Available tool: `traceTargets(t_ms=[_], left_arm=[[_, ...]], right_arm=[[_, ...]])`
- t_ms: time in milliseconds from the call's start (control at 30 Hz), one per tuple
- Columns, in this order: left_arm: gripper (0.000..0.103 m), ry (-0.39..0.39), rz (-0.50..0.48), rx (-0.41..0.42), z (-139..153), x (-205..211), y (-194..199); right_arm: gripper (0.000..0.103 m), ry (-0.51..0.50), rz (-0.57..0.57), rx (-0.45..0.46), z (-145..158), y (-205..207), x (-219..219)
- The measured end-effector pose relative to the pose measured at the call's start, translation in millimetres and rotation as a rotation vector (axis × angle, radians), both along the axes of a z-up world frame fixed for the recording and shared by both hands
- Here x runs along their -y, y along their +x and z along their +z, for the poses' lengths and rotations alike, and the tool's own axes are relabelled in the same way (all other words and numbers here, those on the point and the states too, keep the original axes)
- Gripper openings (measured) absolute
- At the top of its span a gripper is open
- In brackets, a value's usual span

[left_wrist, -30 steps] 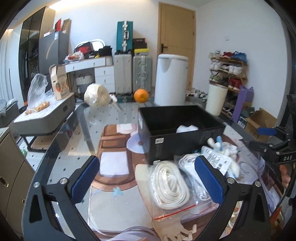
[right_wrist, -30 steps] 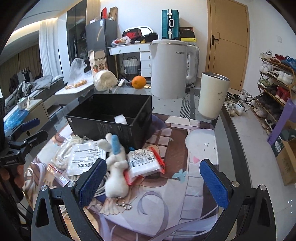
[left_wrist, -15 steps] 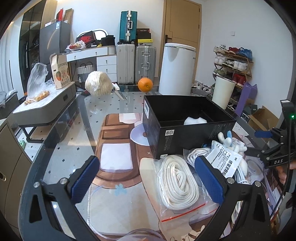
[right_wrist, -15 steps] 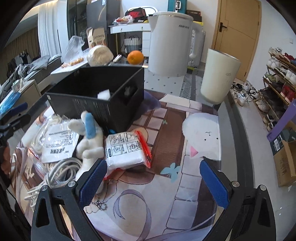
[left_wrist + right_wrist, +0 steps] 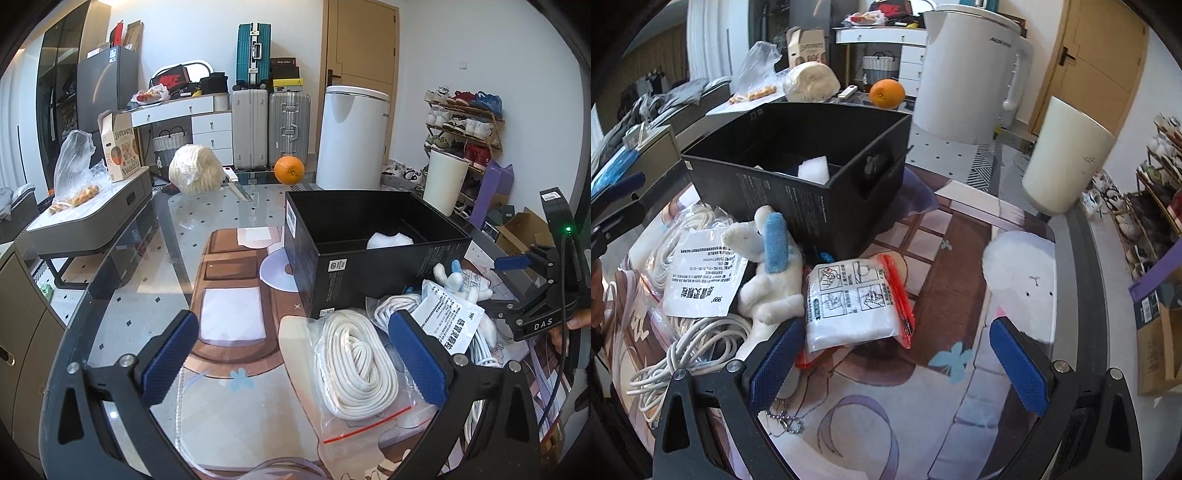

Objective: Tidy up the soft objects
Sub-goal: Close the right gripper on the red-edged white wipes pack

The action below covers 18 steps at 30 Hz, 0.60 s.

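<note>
The right gripper [image 5: 894, 354] has come lower and closer to the pile than a second ago; its jaws are spread wide and hold nothing. Its left pad [image 5: 777, 360] now sits just beside the white packet with the red zip edge [image 5: 857, 302], which lies flat on the printed mat [image 5: 886, 417] in front of the black box [image 5: 812, 173]. The plush toy with the blue ear [image 5: 768, 273] leans against the box wall, touching the packet's left side.

The left gripper [image 5: 291, 358] has shifted little over the same second, though the box looks nearer and more of its inside shows. It is also released and empty, with the bagged white rope coil [image 5: 354, 365] between its pads, nearer the right one. A white soft item [image 5: 389, 240] lies inside the box. A printed leaflet [image 5: 448, 319] rests over the cable bundle [image 5: 687, 354].
</note>
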<state>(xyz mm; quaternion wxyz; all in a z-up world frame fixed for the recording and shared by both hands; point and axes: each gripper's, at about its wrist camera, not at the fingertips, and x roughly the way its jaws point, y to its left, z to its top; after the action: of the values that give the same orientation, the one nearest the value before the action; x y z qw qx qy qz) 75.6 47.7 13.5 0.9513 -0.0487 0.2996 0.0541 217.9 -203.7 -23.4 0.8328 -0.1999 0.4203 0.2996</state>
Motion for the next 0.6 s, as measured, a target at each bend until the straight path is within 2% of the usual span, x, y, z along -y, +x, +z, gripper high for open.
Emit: traceTargets(t_ms=[600], left_arm=[[0.103,0.002,-0.005,-0.003,-2.5,-1.5,1.6]], right_arm=[[0.102,-0.094,0.147,-0.015,-0.5,4.3,-11.5]])
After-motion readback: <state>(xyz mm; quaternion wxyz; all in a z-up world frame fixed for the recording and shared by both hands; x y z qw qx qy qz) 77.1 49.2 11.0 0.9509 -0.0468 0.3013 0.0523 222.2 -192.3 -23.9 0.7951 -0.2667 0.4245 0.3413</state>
